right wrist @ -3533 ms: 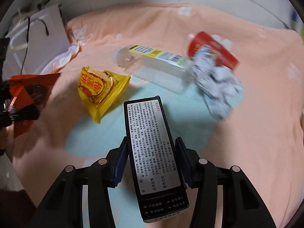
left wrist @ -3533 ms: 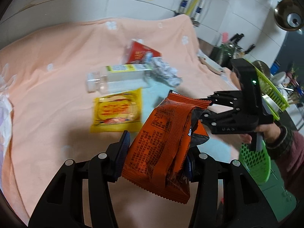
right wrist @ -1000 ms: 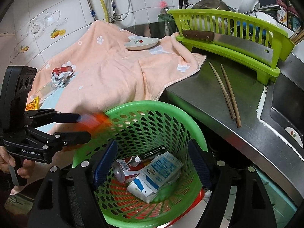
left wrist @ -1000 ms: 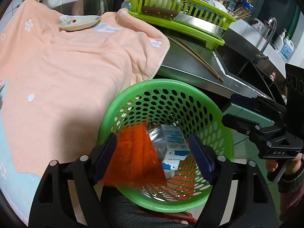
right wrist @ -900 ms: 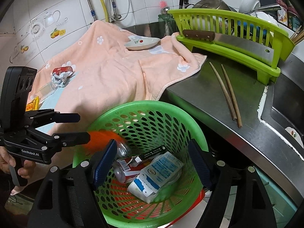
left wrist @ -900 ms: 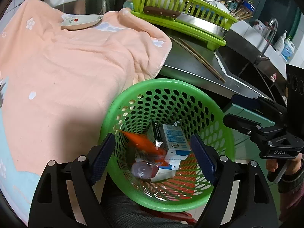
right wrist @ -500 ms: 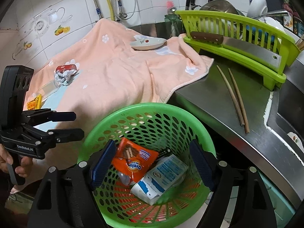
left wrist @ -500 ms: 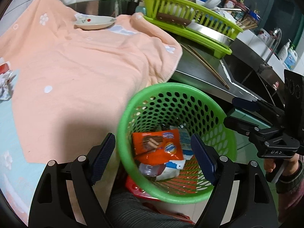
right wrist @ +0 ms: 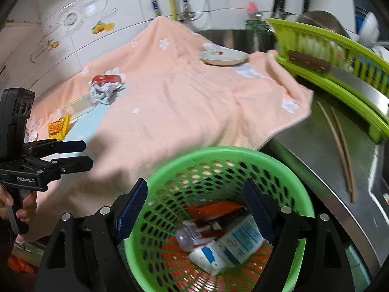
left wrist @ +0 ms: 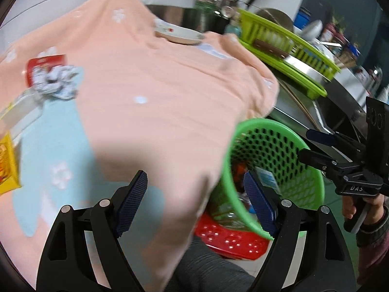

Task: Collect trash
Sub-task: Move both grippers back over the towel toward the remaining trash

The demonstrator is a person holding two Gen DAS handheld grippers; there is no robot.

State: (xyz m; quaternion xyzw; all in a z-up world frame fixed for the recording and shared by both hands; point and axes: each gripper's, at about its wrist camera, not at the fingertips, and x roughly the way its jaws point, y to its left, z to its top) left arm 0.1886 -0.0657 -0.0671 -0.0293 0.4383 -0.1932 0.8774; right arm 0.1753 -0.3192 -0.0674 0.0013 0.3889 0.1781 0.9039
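My left gripper (left wrist: 194, 194) is open and empty above the front edge of the peach towel (left wrist: 158, 85). On the towel's left lie a yellow packet (left wrist: 7, 168), a clear bottle (left wrist: 19, 109), crumpled paper (left wrist: 56, 82) and a red packet (left wrist: 46, 63). My right gripper (right wrist: 194, 194) is open and empty over the green basket (right wrist: 218, 150). Inside the basket are an orange wrapper (right wrist: 214, 208), a white and blue carton (right wrist: 231, 245) and a small bottle (right wrist: 184, 238). The left gripper (right wrist: 73, 155) also shows at the left of the right wrist view.
A small plate (right wrist: 222, 57) sits at the towel's far end. A green dish rack (right wrist: 340, 56) with a knife stands on the steel counter (right wrist: 304, 158), with two chopsticks (right wrist: 338, 146) beside it. A red stool (left wrist: 231, 236) is under the basket.
The orange wrapper left my left gripper and fell into the basket; the black box from my right gripper is gone too. Both grippers have swung left, toward the towel.
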